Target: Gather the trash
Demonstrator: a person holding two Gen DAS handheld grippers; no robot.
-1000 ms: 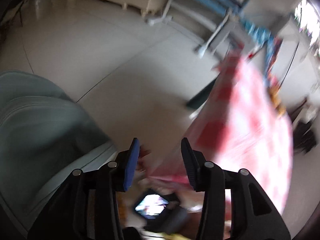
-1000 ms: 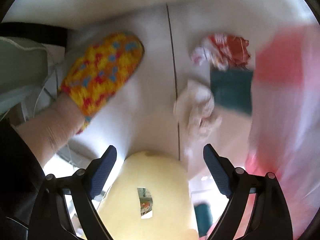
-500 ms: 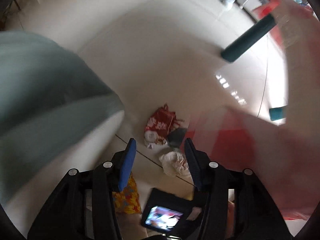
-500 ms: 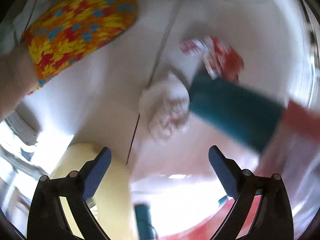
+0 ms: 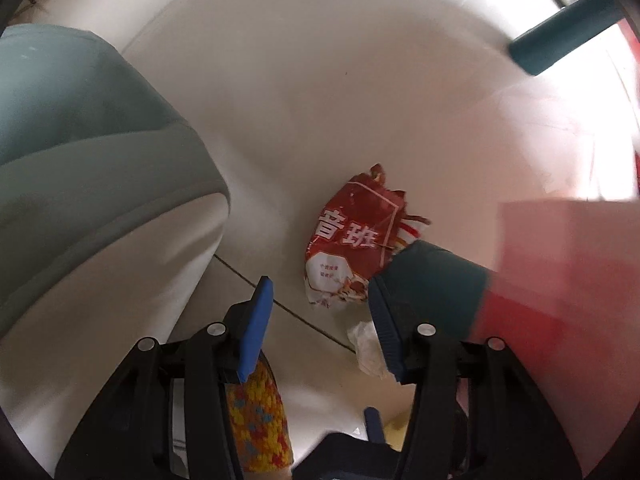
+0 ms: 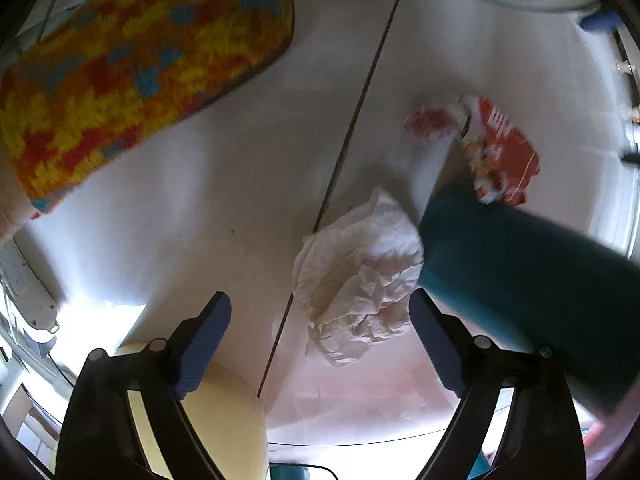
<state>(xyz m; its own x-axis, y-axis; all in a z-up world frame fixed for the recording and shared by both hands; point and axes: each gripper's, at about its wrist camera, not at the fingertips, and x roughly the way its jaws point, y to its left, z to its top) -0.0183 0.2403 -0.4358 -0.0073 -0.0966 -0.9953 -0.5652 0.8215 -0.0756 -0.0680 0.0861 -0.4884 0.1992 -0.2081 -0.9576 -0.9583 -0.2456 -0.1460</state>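
Observation:
A red snack wrapper (image 5: pixel 352 240) with white lettering lies on the pale tiled floor, just ahead of my left gripper (image 5: pixel 320 312), which is open and empty. A crumpled white paper wad (image 5: pixel 366 344) lies beside the right fingertip. In the right wrist view the paper wad (image 6: pixel 360 280) lies between and ahead of my open, empty right gripper (image 6: pixel 320 320), with the red wrapper (image 6: pixel 496 152) farther off. A teal table leg (image 6: pixel 512 280) stands right next to both pieces of trash.
A grey-green cushioned seat (image 5: pixel 80 160) fills the left. A foot in a yellow, red and blue knitted slipper (image 6: pixel 140 64) stands left of the trash. A red-and-white cloth (image 5: pixel 560 280) hangs at the right. A second teal leg (image 5: pixel 560 36) is farther away.
Both grippers have dropped toward the floor and closer to the trash. The wrapper and paper wad now look larger and nearer. Both stay open.

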